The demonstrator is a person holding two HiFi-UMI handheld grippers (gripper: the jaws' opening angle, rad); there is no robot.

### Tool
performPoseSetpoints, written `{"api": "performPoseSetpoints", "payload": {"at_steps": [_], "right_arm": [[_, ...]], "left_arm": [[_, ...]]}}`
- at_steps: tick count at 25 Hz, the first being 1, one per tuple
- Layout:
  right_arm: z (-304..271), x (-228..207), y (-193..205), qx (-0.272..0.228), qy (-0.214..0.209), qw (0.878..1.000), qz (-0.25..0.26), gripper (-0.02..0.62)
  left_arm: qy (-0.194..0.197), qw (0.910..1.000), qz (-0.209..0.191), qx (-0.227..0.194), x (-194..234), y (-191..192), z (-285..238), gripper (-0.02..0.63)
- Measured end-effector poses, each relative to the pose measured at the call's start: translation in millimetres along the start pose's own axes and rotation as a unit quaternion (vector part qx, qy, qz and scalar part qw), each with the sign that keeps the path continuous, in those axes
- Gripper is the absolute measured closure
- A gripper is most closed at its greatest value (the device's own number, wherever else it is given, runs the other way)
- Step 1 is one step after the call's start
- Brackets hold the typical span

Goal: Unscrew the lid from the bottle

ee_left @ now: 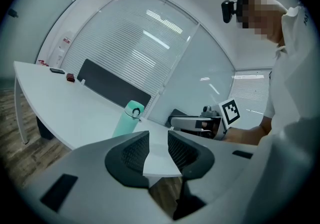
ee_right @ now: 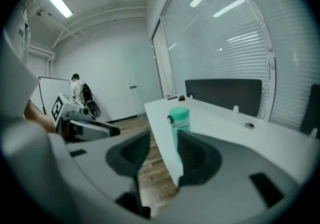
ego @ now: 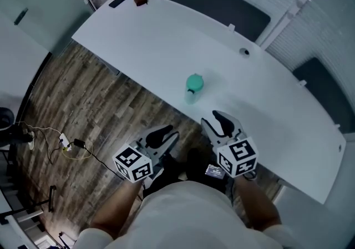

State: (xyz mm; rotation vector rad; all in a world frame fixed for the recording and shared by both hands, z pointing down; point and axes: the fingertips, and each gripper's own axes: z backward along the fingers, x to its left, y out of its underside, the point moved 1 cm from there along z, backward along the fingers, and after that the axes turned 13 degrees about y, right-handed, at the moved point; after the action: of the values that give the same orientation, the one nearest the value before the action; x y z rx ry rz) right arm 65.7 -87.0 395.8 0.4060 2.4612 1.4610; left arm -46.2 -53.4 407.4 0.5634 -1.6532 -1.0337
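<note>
Bottle (ego: pixel 192 93) looks rigid, slick and tippy, so my left gripper (ego: pixel 162 135) and right gripper (ego: pixel 223 122), both half-open and empty, should take body and lid (ego: pixel 194 82).

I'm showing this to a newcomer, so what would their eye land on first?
The mint-green bottle stands upright, its lid on, near the person's edge of the long white table. Just short of it, the left gripper and right gripper hover with jaws apart and empty.
</note>
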Motion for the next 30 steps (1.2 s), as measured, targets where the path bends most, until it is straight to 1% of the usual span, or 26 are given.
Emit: {"api": "performPoseSetpoints", "payload": {"at_steps": [7,10,14,20,27,29,30], "right_arm": [[-21.4,-5.0,-14.1,-0.005,0.002,1.000,0.006,0.431],[-31.6,-7.6,-16.5,-0.004,0.002,1.000,0.010,0.431],[-43.1,-7.5,-21.2,-0.006,0.004,1.000,0.010,0.430],[-56.7,-6.5,-30.9,-0.019,0.014,1.000,0.018,0.393],[-71.4,-8.3,-32.2,-0.015,0.019,0.999,0.022,0.385],[-78.3,-11.1,-34.0,-0.013,0.026,0.999,0.024,0.371],[-82.4,-12.2,-35.1,-0.012,0.031,0.999,0.024,0.354]], "left_arm": [[-0.012,0.9989,-0.040,0.023,34.1,-10.1,-22.1,0.485],[-0.018,0.9974,-0.060,0.036,48.9,-11.4,-32.3,0.474],[-0.024,0.9958,-0.074,0.050,64.6,-9.6,-42.9,0.458],[-0.045,0.9925,-0.102,0.051,85.9,-11.4,-58.5,0.380],[-0.044,0.9900,-0.113,0.072,96.3,-4.2,-74.4,0.364],[-0.050,0.9888,-0.119,0.076,102.6,-3.4,-79.8,0.351],[-0.052,0.9880,-0.122,0.079,105.9,-2.4,-82.9,0.341]]}}
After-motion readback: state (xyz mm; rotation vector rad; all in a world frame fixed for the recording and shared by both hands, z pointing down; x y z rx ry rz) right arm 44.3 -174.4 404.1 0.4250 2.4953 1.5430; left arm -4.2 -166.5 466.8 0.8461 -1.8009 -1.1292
